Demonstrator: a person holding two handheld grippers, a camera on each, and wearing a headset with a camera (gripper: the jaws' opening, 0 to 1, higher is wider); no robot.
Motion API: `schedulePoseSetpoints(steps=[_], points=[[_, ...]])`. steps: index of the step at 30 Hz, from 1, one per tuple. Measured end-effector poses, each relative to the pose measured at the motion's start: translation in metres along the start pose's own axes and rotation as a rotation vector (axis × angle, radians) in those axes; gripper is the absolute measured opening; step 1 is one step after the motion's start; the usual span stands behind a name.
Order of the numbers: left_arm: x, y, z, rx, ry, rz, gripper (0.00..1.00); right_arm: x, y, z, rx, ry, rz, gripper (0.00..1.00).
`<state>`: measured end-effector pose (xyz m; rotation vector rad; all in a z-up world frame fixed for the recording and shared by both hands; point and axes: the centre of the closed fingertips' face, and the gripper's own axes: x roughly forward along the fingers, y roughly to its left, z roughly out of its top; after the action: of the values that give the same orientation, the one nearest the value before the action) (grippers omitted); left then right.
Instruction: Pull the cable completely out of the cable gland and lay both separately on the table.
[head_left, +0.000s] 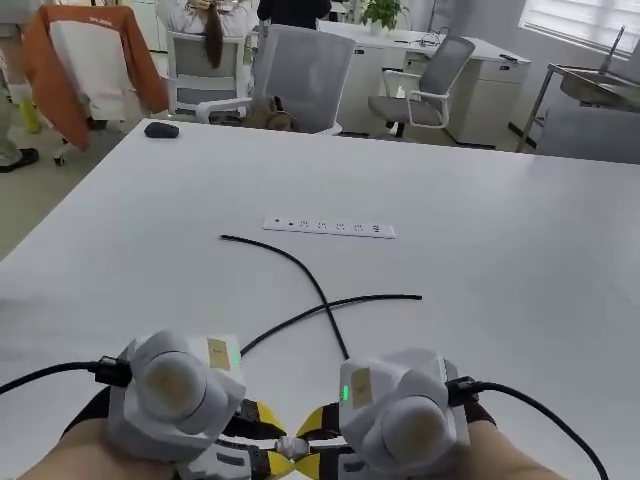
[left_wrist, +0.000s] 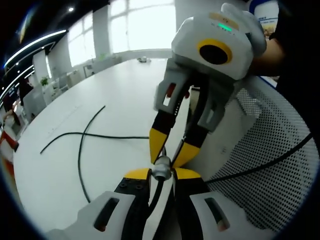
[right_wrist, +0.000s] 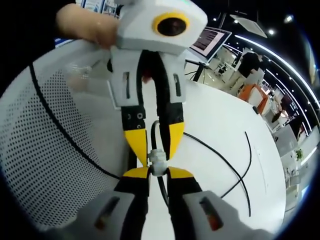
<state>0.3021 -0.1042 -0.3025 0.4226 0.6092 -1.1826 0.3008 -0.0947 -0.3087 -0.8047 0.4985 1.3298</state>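
Currently the cable gland (left_wrist: 161, 170), a small pale-grey fitting, sits between the yellow tips of the left gripper (left_wrist: 161, 175), whose jaws are closed onto it. In the head view the gland (head_left: 292, 447) is at the bottom edge, held at the near side of the table (head_left: 500, 250) where the two grippers meet nose to nose.

Cable (left_wrist: 157, 194): black and not yet out of the gland. One run drops back between the left gripper's jaws. A thinner run leaves the other side of the gland.

Right gripper (right_wrist: 158, 174): jaws drawn in around the cable (right_wrist: 162, 187) just behind the gland (right_wrist: 157, 162), and they appear pinched on it. In the left gripper view its yellow tips come to a point against the gland from above.

Each gripper trails a black lead off to its own side. A white perforated mesh (left_wrist: 270, 145) lies beneath the grippers; I cannot tell what it belongs to.

Further out on the table, two loose black cables (head_left: 325, 305) cross each other. Beyond them a white power strip (head_left: 330, 228) lies flat, and a dark mouse (head_left: 160, 130) sits near the far left edge. Behind the table are grey office chairs (head_left: 300, 75), one with an orange jacket (head_left: 95, 60) draped over it.
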Motion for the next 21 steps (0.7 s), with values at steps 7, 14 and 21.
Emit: schedulePoseSetpoints(steps=[7, 14, 21], points=[[0.000, -0.002, -0.002, -0.056, 0.006, -0.014, 0.17, 0.000, 0.003, 0.000, -0.026, 0.003, 0.007, 0.10], [-0.007, 0.006, 0.004, -0.149, -0.035, 0.001, 0.16, -0.003, -0.004, 0.005, -0.104, 0.013, -0.066, 0.10], [-0.008, 0.009, 0.005, -0.184, -0.054, 0.005, 0.16, -0.005, -0.008, 0.009, -0.270, 0.056, -0.135, 0.09]])
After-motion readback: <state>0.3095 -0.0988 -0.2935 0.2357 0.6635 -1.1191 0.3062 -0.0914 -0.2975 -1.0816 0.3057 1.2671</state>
